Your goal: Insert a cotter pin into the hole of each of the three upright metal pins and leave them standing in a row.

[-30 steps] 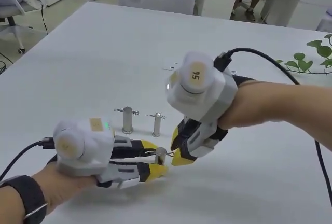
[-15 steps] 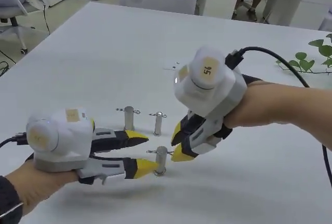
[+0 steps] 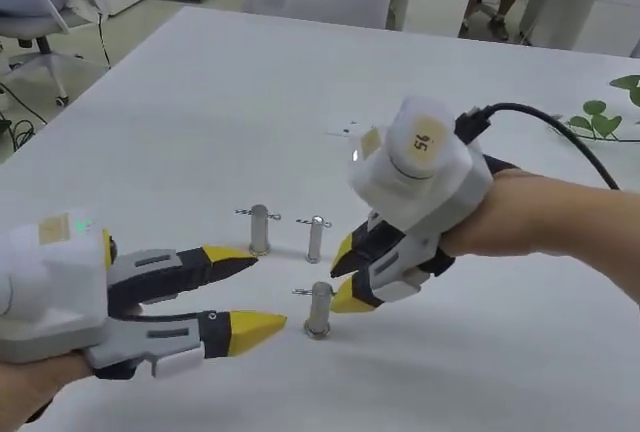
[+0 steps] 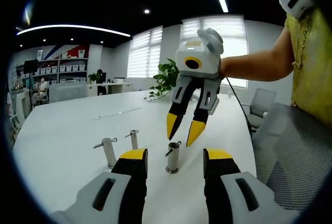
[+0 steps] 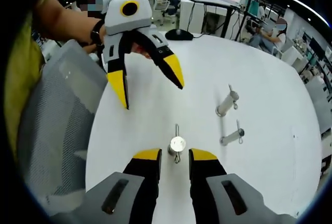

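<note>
Three upright metal pins stand on the white table (image 3: 200, 112), each with a cotter pin through its top: back left pin (image 3: 259, 229), back right pin (image 3: 315, 239), front pin (image 3: 318, 310). My left gripper (image 3: 253, 290) is open, its yellow tips just left of the front pin and not touching it. My right gripper (image 3: 343, 277) hangs open over the front pin's right side, holding nothing. In the left gripper view the front pin (image 4: 173, 157) stands ahead between my jaws. In the right gripper view I look down on it (image 5: 177, 144), just beyond my tips.
A trailing green plant (image 3: 605, 117) lies at the table's right edge. A black cable (image 3: 560, 132) runs from the right gripper. Chairs and desks stand beyond the far edge. Open table surface surrounds the pins.
My left gripper has let go of the front pin, opened and drawn back to the left. The right gripper stays by the pin. The head camera shifted slightly.
</note>
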Demonstrator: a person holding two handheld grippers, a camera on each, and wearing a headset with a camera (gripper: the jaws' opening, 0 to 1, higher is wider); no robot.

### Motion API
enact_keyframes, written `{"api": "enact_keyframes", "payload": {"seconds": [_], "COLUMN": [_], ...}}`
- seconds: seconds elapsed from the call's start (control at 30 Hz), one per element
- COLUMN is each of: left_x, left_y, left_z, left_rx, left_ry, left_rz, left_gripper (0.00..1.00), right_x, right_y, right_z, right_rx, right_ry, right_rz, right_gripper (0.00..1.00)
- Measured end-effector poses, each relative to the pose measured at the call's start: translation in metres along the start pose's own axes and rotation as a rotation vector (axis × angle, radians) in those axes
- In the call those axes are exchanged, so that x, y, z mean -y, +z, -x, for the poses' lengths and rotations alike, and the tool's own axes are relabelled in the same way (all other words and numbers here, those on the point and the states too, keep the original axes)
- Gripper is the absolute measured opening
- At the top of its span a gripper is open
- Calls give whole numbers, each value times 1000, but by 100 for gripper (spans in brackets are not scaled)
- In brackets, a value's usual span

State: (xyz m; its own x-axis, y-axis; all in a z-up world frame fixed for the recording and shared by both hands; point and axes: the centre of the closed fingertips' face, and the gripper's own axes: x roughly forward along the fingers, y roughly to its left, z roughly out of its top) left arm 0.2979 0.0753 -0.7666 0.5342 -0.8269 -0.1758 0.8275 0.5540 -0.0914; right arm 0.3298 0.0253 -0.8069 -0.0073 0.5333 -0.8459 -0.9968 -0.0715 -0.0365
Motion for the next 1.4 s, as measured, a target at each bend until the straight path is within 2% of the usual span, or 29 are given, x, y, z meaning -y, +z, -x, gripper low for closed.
{"api": "enact_keyframes", "payload": {"seconds": [0.1, 0.23, 0.43, 0.63, 0.9, 1.07, 1.3, 1.4], "left_x": [4, 7, 6, 0, 3, 3, 0, -4], "left_y": [-2, -5, -4, -2, -3, -3, -5, -7], "left_z": [4, 6, 7, 10, 7, 7, 12, 14], "left_rx": [-3, -6, -5, 5, 4, 4, -1, -12], "left_ry": [11, 23, 28, 38, 29, 30, 60, 87], "left_rz": [7, 14, 9, 5, 4, 4, 17, 47], "left_gripper": [42, 41, 39, 38, 39, 42, 49, 58], "right_x": [0, 0, 6, 5, 0, 0, 1, 1], "right_y": [-2, 3, 3, 3, 1, 1, 1, 1], "right_z": [-3, -10, -19, -24, -28, -29, -31, -31], "right_rx": [1, 21, 28, 23, 25, 28, 29, 30], "right_ry": [-2, -4, -1, 12, 21, 19, 17, 17], "right_rz": [-2, -4, -19, -22, -25, -28, -21, -22], "right_gripper": [23, 23, 23, 22, 21, 20, 19, 18]}}
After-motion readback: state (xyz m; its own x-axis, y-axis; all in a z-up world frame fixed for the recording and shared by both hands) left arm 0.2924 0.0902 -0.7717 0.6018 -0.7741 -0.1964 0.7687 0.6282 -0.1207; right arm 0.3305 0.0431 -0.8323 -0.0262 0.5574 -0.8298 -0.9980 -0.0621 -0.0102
